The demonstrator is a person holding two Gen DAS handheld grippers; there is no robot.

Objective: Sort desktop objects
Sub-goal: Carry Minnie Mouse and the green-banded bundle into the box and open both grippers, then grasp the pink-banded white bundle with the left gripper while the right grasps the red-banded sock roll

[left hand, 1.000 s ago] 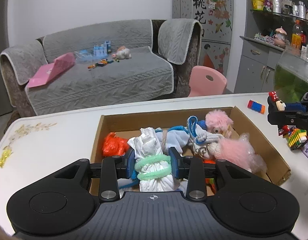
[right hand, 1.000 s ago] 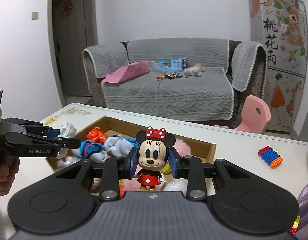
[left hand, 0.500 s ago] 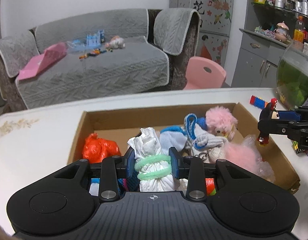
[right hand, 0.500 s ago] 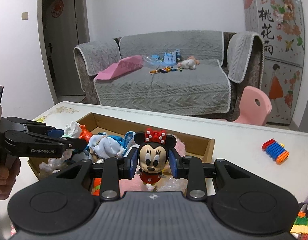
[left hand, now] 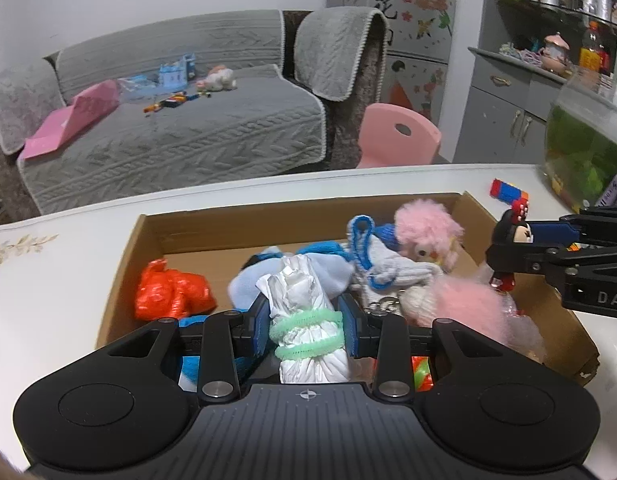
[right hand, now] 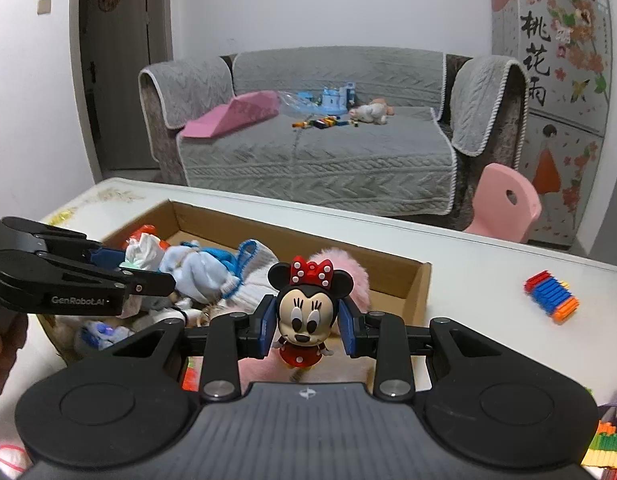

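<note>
Moved: both grippers came in lower over the cardboard box (left hand: 484,216) | left gripper (left hand: 304,326) jaws clamped on white bundle (left hand: 308,320) banded in green, above box contents | right gripper (right hand: 306,330) jaws pinched mouse figurine (right hand: 306,316) over box's right end | judged: both items near release, sorting under way.
</note>
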